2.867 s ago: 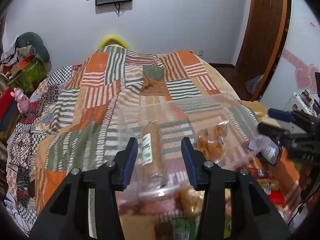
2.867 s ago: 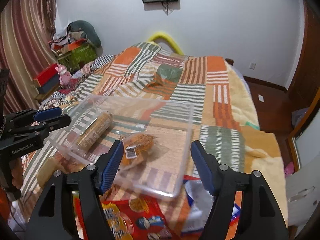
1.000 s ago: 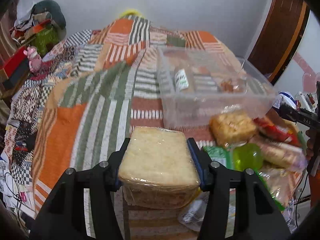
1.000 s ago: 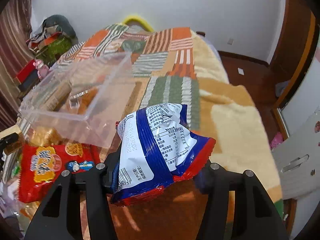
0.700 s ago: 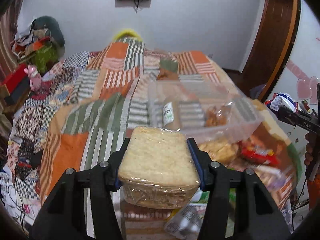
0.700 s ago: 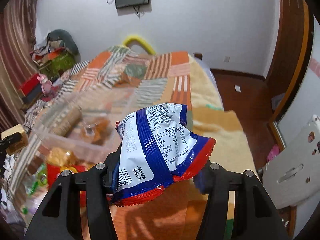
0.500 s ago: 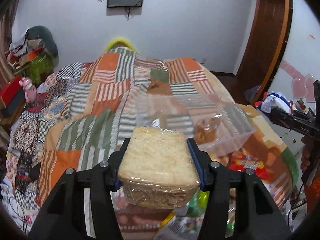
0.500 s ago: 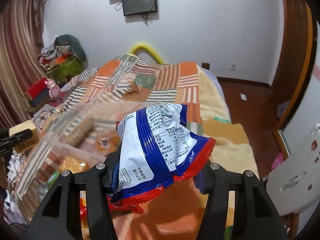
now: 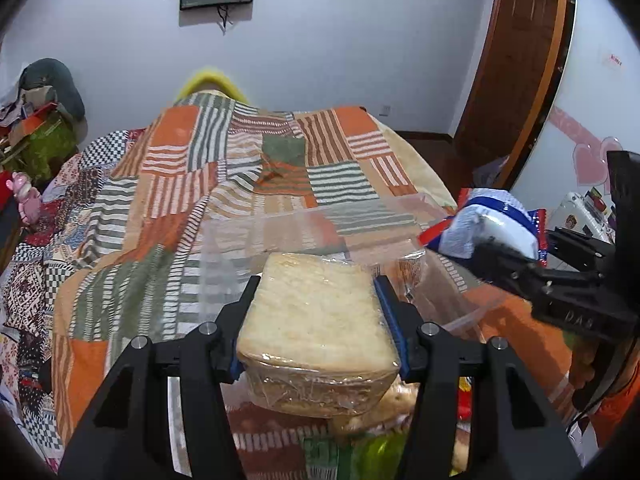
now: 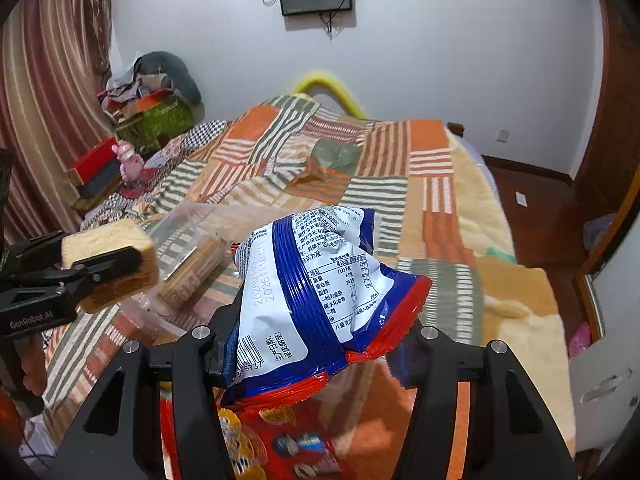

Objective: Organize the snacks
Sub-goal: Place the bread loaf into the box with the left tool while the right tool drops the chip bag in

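My left gripper is shut on a wrapped sandwich bread pack, held above the near edge of a clear plastic bin on the bed. My right gripper is shut on a blue, white and red snack bag, held over the bin's right side. The right gripper with its bag shows in the left wrist view. The left gripper with the bread shows in the right wrist view. A brown biscuit roll lies in the bin.
A red snack bag and other packets lie on the patchwork quilt below the grippers. A dresser pile stands at the left wall. A wooden door is at the right.
Both grippers have risen and moved toward the bin with their snacks held. The right gripper with its bag has come closer to the left one.
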Demonstrator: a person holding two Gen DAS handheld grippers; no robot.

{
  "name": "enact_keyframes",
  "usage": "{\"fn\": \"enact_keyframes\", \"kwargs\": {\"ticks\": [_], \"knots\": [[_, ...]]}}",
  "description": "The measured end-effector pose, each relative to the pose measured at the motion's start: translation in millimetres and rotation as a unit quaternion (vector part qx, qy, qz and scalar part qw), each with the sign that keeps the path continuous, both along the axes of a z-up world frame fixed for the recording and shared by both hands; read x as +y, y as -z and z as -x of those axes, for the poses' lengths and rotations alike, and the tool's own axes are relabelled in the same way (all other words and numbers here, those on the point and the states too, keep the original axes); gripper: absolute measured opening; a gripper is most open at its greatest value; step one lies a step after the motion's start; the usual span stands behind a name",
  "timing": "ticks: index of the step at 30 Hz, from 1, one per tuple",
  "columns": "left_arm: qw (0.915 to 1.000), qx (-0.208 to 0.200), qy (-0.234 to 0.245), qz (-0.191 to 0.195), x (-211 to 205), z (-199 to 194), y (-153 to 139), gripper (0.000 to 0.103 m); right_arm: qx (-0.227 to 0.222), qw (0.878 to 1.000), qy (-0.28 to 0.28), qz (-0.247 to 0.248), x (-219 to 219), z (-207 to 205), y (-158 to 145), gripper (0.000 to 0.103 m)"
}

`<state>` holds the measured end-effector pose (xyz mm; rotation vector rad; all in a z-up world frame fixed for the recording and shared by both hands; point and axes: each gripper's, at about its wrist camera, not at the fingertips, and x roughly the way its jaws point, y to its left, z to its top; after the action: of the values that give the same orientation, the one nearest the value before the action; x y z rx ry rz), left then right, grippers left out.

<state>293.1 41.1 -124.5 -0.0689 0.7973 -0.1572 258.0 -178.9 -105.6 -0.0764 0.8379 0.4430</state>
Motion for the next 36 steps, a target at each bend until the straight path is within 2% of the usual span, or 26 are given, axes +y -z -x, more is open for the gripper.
{"fn": "enact_keyframes", "kwargs": {"ticks": [9, 18, 20, 28, 36], "knots": [[0.9993, 0.034, 0.014, -0.007, -16.0, -30.3, 31.4, 0.054, 0.027, 1.0, -0.01, 0.006, 12.0, -11.8, 19.5, 0.053], [0.999, 0.045, 0.008, -0.004, -15.7, -37.0, 36.5, 0.054, 0.026, 0.999, -0.023, 0.032, 18.2, -7.5, 24.5, 0.056], [0.999, 0.044, 0.007, -0.008, -15.2, -35.4, 34.6, 0.055, 0.026, 0.999, -0.023, 0.031, 16.2, -5.9, 21.7, 0.06], [0.9995, 0.027, 0.012, -0.013, -13.5, -7.8, 11.4, 0.057, 0.008, 0.999, -0.018, 0.03, 4.5, 11.2, 2.8, 0.074], [0.9995, -0.006, 0.011, -0.029, -8.3, 49.0, -19.3, 0.072, -0.019, 1.0, -0.019, 0.017, -6.2, 45.9, -24.8, 0.079]]}}
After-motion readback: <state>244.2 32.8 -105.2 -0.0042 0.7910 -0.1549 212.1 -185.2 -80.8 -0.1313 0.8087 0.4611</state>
